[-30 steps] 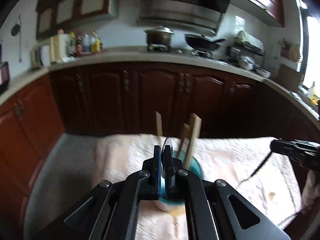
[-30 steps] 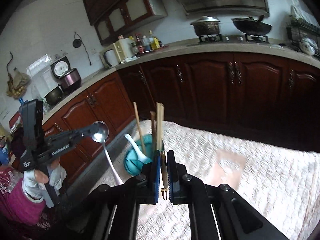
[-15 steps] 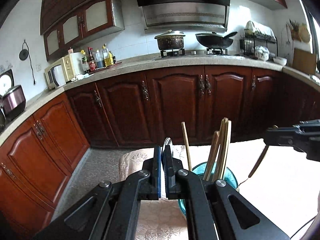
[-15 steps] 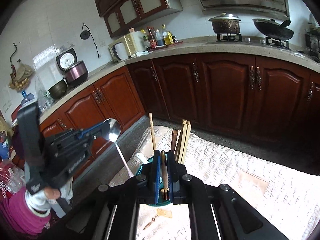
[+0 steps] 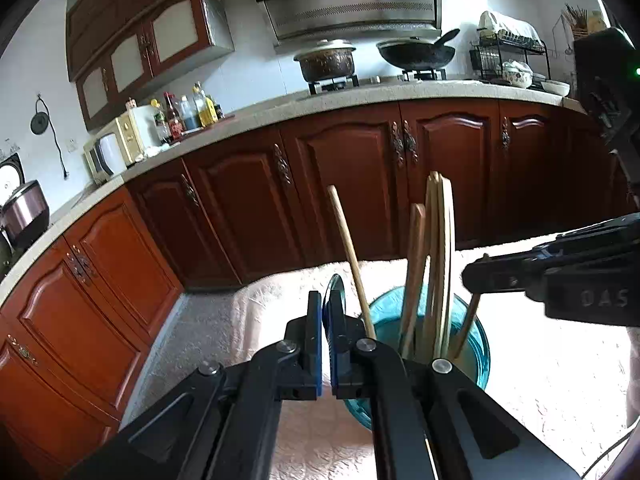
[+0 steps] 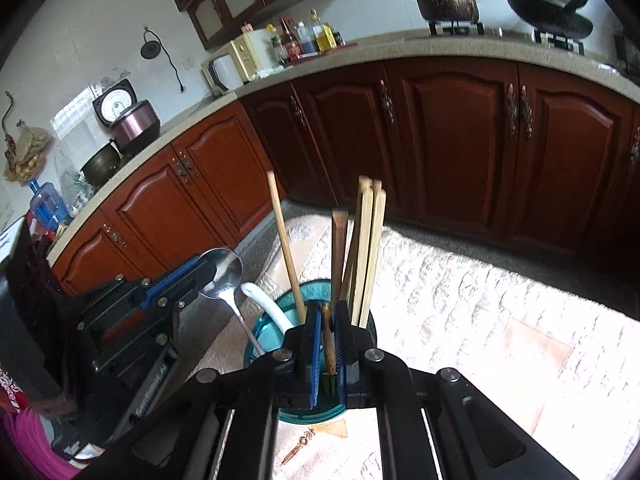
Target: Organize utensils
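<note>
A round teal translucent plastic cup (image 6: 280, 320) stands on a table covered with a pale cream embossed cloth (image 6: 480, 300), and both grippers are at it from opposite sides. Several light wooden chopsticks (image 6: 366, 248) stand upright in it, bunched together; one more chopstick (image 6: 285, 246) leans away from the bunch towards the left gripper's side, and the handle of a white ceramic spoon (image 6: 266, 305) curves over the rim.

The left gripper (image 5: 326, 344) has its black, blue-padded jaws pressed tight on a shiny stainless-steel spoon (image 6: 222, 270). From the other hand's camera its bowl sticks up past the fingertips and its thin handle slants down towards the cup's rim; I cannot tell whether the handle's end is inside the cup yet. From the left gripper's own camera the spoon (image 5: 335, 292) shows only edge-on, a thin sliver between the pads.

The right gripper (image 6: 328, 350) is likewise clamped narrow, holding a slim brown-handled utensil (image 6: 329, 344) between its blue pads, directly above the cup's near rim. Seen from the left side, that brown handle (image 5: 466, 332) hangs from the right gripper's fingertips into the cup's mouth, beside the chopsticks.

Behind the table runs a row of dark red-brown wooden cabinets (image 5: 360, 184) under a pale stone countertop (image 5: 360, 98).
</note>
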A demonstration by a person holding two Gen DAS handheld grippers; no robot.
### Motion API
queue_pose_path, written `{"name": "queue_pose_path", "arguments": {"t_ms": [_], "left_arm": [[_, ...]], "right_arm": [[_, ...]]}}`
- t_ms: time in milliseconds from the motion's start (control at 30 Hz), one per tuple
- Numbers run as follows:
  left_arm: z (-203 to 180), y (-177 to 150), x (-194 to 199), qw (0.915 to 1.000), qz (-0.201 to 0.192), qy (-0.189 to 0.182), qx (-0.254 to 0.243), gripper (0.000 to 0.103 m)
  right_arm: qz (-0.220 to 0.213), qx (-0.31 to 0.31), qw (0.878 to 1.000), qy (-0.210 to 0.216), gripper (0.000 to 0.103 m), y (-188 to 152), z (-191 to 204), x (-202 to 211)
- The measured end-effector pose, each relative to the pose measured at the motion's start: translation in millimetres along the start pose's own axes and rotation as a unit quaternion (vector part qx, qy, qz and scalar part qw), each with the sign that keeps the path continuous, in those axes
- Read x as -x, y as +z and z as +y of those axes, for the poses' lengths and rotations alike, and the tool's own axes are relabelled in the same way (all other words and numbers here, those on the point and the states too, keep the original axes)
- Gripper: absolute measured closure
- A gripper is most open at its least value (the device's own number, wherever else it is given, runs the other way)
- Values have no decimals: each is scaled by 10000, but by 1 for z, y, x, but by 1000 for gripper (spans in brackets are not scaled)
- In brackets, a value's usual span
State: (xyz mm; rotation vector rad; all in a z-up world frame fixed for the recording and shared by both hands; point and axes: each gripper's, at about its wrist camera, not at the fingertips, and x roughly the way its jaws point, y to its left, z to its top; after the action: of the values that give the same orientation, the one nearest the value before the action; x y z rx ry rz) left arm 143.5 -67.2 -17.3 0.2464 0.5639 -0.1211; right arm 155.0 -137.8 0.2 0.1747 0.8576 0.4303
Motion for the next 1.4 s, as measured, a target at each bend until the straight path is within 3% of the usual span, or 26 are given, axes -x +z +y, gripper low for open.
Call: {"name": "queue_pose_path", "arguments": {"t_ms": [367,467,533,733,833,900,1200,1400], "left_arm": [[-10,-23,-20,9988,383,-232,209,101],[-7,-26,-22,9980,451,-276,342,100],[-4,-27,-23,9973,492,-317,435,100],[5,-31,-24,9943,651,-425,733,99],[9,-31,-21,9926,686,-452,891,84],[13,-31,-16,9915,657,-502,1004,63],[20,-32,5,9895,576,-536,1210,43],[19,-34,15,9869,637,-504,1395,39]], "right_arm": [[379,-286,9989,6,92,-16,-20,-45],[326,-426,9985,54,90,-20,-26,-45],[272,-515,9983,95,82,-21,-30,-41],[137,-556,9983,96,81,-26,-32,-24],[65,-581,9982,92,81,-32,-32,-15],[23,-528,9986,10,81,-36,-27,-10],[-92,-384,9986,-346,79,-52,-17,5],[-255,-270,9977,-569,71,-61,-6,17]]}}
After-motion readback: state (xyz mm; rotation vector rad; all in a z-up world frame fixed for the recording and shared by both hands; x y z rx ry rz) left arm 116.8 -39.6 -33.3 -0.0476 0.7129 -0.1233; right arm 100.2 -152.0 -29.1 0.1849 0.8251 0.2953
